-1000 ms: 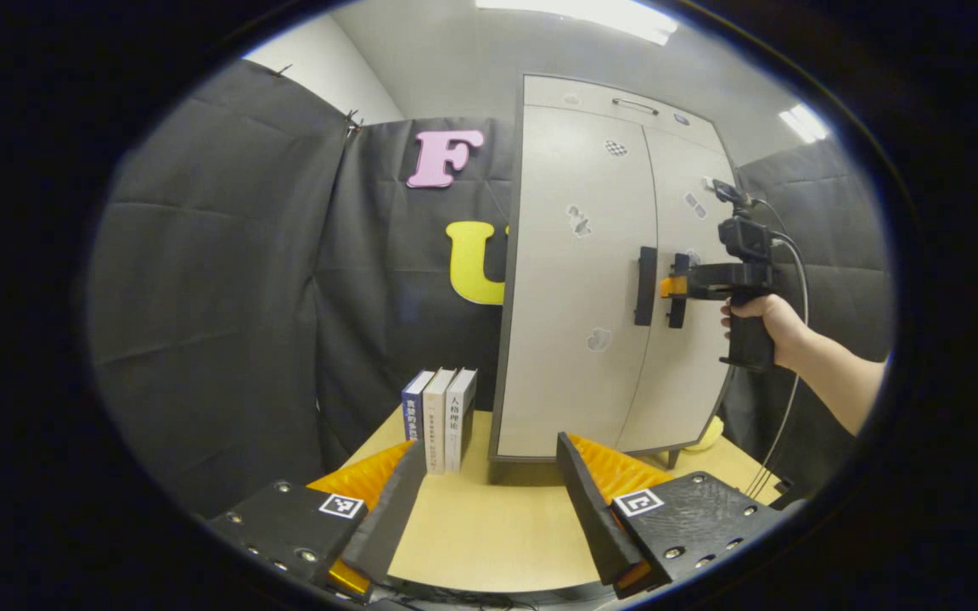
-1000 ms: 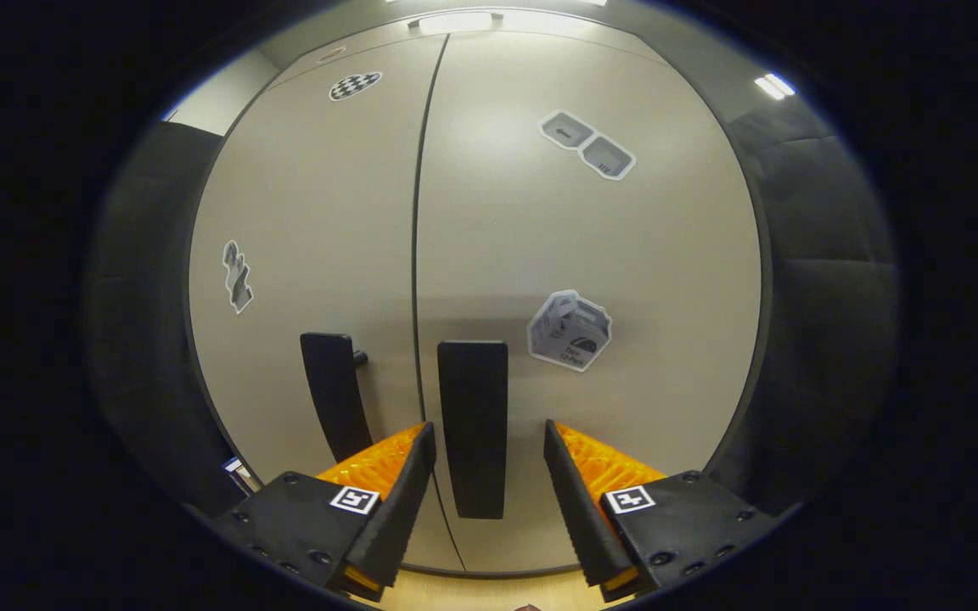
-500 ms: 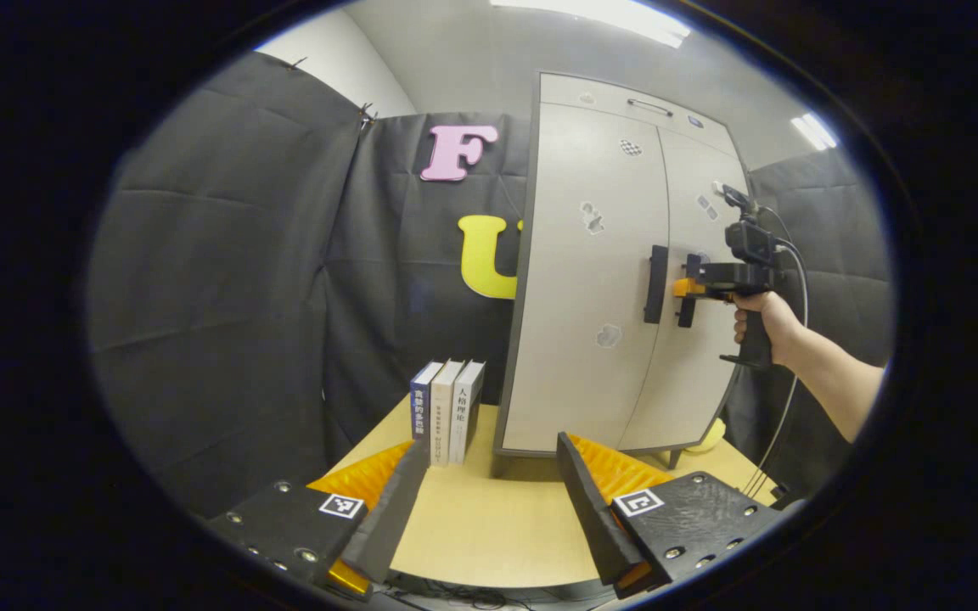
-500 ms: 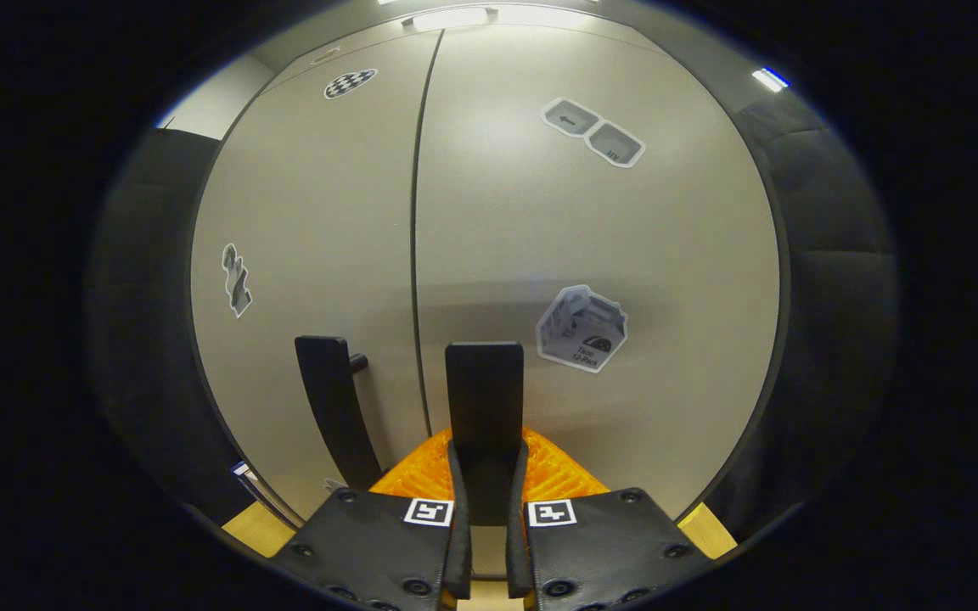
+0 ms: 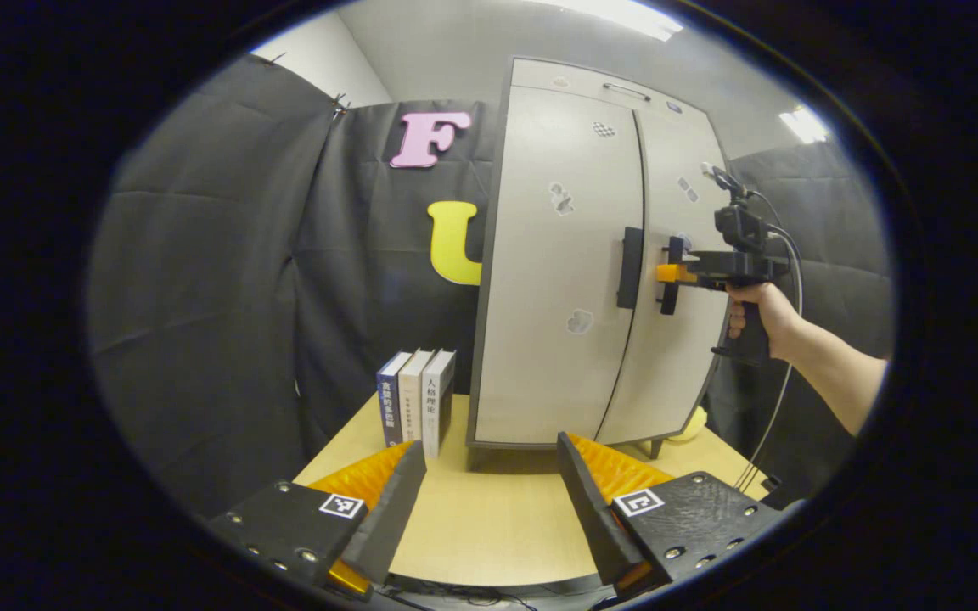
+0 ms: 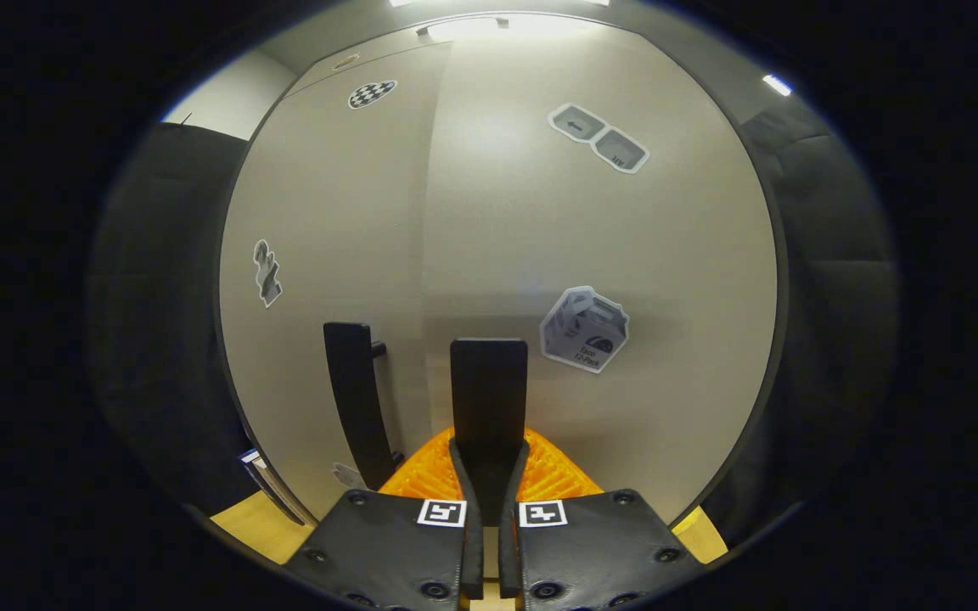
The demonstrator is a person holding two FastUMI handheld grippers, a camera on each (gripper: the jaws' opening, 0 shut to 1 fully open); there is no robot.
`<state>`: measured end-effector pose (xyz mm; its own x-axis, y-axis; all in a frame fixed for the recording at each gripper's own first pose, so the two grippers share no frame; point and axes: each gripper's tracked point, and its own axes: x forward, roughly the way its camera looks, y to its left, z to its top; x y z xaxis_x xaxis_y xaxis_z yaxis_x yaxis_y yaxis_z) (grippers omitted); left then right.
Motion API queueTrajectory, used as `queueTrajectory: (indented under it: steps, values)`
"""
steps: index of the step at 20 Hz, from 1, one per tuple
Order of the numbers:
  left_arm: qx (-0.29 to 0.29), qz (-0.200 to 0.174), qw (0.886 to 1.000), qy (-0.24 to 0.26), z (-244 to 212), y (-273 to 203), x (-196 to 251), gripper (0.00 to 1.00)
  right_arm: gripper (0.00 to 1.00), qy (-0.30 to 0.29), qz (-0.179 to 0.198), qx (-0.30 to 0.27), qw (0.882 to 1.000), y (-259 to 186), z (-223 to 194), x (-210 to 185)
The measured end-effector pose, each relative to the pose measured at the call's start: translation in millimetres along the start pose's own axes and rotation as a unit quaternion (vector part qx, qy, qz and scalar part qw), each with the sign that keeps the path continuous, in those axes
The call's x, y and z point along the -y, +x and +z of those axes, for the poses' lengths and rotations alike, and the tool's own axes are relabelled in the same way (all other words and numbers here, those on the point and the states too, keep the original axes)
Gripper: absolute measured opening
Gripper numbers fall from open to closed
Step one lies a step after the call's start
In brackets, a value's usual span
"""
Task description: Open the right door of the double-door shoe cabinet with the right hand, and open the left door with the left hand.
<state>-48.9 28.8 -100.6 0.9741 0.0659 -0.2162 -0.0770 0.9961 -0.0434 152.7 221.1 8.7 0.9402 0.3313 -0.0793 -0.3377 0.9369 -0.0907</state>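
Right gripper (image 6: 489,475) is clamped tight on the right door handle (image 6: 489,399), a flat, matte, upright bar, both fingers pressed flat against its sides. In the left gripper view that same gripper (image 5: 669,273) sits at the handle (image 5: 670,276), a hand (image 5: 762,316) wrapped round its grip with a cable trailing below. The right door (image 6: 608,255), a smooth pale panel, stands a touch proud of the left door (image 6: 328,221) at the centre seam, so it's just cracked open. Left door handle (image 6: 357,399), the same slim dark bar on a short post, stands free beside it. Both doors carry small printed stickers.

Left gripper (image 5: 489,496) hangs well back over the light wood-grain table (image 5: 497,526), fingers spread wide with ridged inner faces, nothing between them. The tall, boxy shoe cabinet (image 5: 591,263) stands on short legs on that table, three upright books (image 5: 414,407) just beside its left flank.
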Motion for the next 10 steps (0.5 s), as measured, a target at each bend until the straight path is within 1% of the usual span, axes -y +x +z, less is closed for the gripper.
queueTrajectory:
  steps: [2, 5, 10]
  values:
    - [-0.012, -0.006, 1.000, -0.014, -5, 7, 8, 0.92, 0.09, -0.005, 0.005, -0.003, 1.000, -7, -1, 1]
    - [-0.012, -0.003, 0.999, -0.036, -2, 10, 17, 0.91, 0.08, -0.004, 0.021, 0.001, 1.000, -16, -2, 2]
    - [-0.010, 0.026, 0.999, -0.036, 8, 12, 34, 0.91, 0.09, -0.005, 0.055, 0.003, 0.998, -30, -3, 4]
